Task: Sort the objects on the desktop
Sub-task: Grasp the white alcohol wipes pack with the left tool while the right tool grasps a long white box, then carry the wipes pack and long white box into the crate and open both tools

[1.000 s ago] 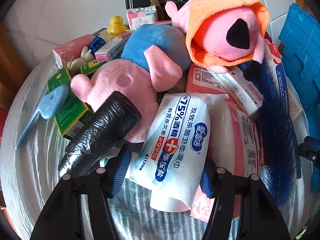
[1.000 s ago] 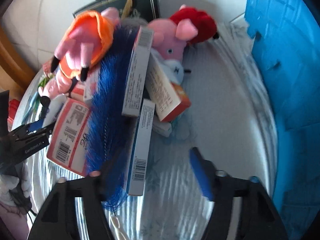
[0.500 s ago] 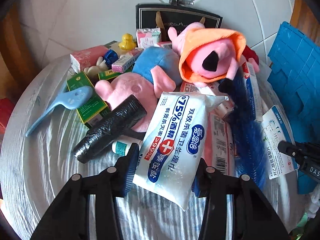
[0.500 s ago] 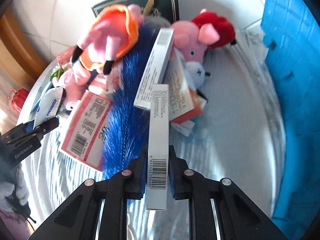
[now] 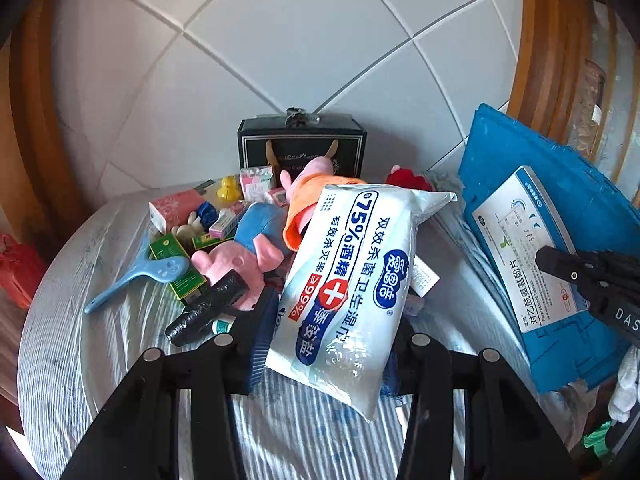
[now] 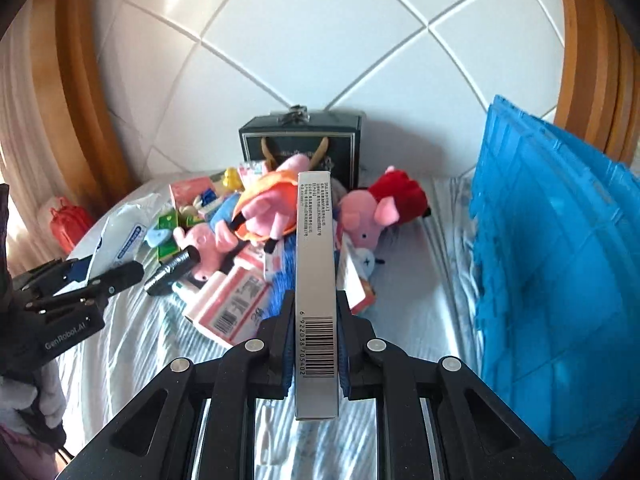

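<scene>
My left gripper (image 5: pixel 326 344) is shut on a white pack of alcohol wipes (image 5: pixel 352 280) and holds it lifted above the table. It also shows in the right wrist view (image 6: pixel 80 280), with the wipes pack (image 6: pixel 120 236). My right gripper (image 6: pixel 315 344) is shut on a long silver medicine box (image 6: pixel 315 280), held up edge-on with the barcode facing me. The same box (image 5: pixel 524 248) shows in the left wrist view in front of the blue crate (image 5: pixel 560 208). A pile of plush pigs (image 6: pixel 264 208), boxes and small toys lies on the round table (image 6: pixel 120 340).
A blue plastic crate (image 6: pixel 560 260) stands at the right. A black gift bag (image 6: pixel 300 144) stands at the back against the tiled wall. A black roll (image 5: pixel 208 308), a blue paddle-shaped toy (image 5: pixel 144 276), green boxes (image 5: pixel 176 256) and a red-dressed pig (image 6: pixel 384 204) lie in the pile.
Both grippers have risen and pulled back from the pile with their items. The right gripper closed on the silver box a second ago; the left lifted the wipes pack clear.
</scene>
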Demonstrator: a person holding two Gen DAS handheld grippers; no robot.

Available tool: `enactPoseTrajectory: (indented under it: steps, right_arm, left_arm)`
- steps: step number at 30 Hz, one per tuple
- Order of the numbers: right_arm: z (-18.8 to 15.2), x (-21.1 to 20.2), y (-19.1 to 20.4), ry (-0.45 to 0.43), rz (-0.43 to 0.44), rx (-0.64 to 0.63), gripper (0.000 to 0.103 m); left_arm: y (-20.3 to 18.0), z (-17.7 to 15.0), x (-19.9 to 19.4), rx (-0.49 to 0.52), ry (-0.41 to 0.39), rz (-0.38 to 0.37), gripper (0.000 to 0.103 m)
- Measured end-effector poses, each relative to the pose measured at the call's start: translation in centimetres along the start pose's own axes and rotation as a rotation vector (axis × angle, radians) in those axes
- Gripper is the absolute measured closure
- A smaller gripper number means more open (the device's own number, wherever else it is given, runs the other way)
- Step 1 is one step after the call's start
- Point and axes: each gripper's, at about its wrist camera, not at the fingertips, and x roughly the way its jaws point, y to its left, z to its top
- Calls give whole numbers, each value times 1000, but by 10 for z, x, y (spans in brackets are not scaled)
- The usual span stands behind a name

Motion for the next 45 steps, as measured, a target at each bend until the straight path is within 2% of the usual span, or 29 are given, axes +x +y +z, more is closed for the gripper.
enactPoseTrajectory:
  steps: [5, 12, 18, 23, 26, 31, 35, 40, 45]
  right_arm:
    - [8, -50, -13, -99, -30, -8, 86]
    - [18, -122, -54, -225, -117, 2, 86]
    - [22, -174, -113, -303, -222, 43, 86]
    - [22, -205, -172, -319, -331, 80, 86]
    - [15, -214, -205, -306, -402, 97, 86]
    - [-16, -217, -266, -260, -486, 163, 86]
    - [-29, -209, -318, -174, -485, 213, 86]
    - [-17, -192, -364, -46, -430, 230, 86]
    - [0, -164, -400, 65, -365, 280, 86]
  left_arm:
    - [-37, 17, -29, 40, -62, -35, 59]
    - [-114, 46, -54, 118, -153, -118, 59]
    - [-195, 70, -59, 183, -165, -204, 59]
    - [-265, 88, -63, 240, -152, -268, 59]
    - [-307, 90, -65, 267, -135, -304, 59]
    - [-379, 94, -54, 341, -56, -359, 59]
    - [-430, 102, -31, 395, 44, -376, 59]
    - [-473, 112, 18, 392, 202, -353, 59]
    - [-496, 115, 62, 400, 302, -257, 59]
